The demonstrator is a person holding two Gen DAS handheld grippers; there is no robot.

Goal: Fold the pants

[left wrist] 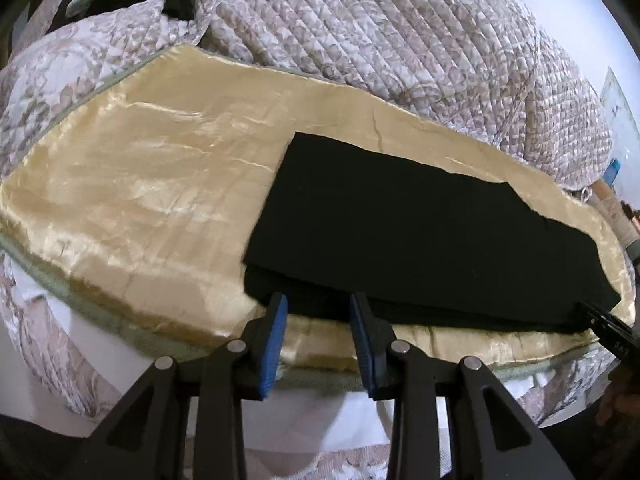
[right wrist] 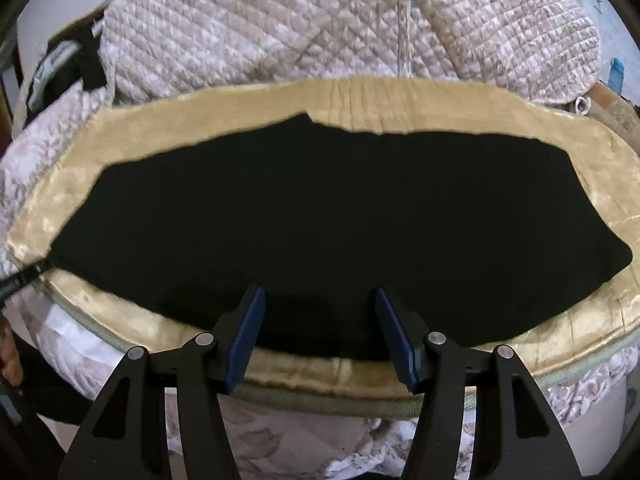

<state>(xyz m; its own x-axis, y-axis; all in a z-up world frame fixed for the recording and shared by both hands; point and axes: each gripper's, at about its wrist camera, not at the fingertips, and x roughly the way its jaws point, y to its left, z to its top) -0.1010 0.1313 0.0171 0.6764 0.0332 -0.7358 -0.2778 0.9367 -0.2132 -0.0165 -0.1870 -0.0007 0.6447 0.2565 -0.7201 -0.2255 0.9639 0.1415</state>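
Black pants (left wrist: 420, 236) lie flat in a long folded strip on a shiny gold cloth (left wrist: 140, 184). In the left wrist view my left gripper (left wrist: 319, 304) is open, its blue-padded fingers at the near edge of the pants' left end. In the right wrist view the pants (right wrist: 340, 216) fill the middle of the gold cloth (right wrist: 400, 108). My right gripper (right wrist: 320, 300) is open, its fingers over the near edge of the pants. The right gripper's tip (left wrist: 600, 320) shows at the right edge of the left wrist view, and the left gripper's tip (right wrist: 24, 278) at the left edge of the right wrist view.
A quilted floral bedcover (left wrist: 380, 32) is heaped behind the gold cloth, and shows in the right wrist view (right wrist: 320, 24). The cloth's piped edge (right wrist: 320, 398) runs along the near side. Dark items (right wrist: 68, 72) lie at the far left. A white wall is at the right.
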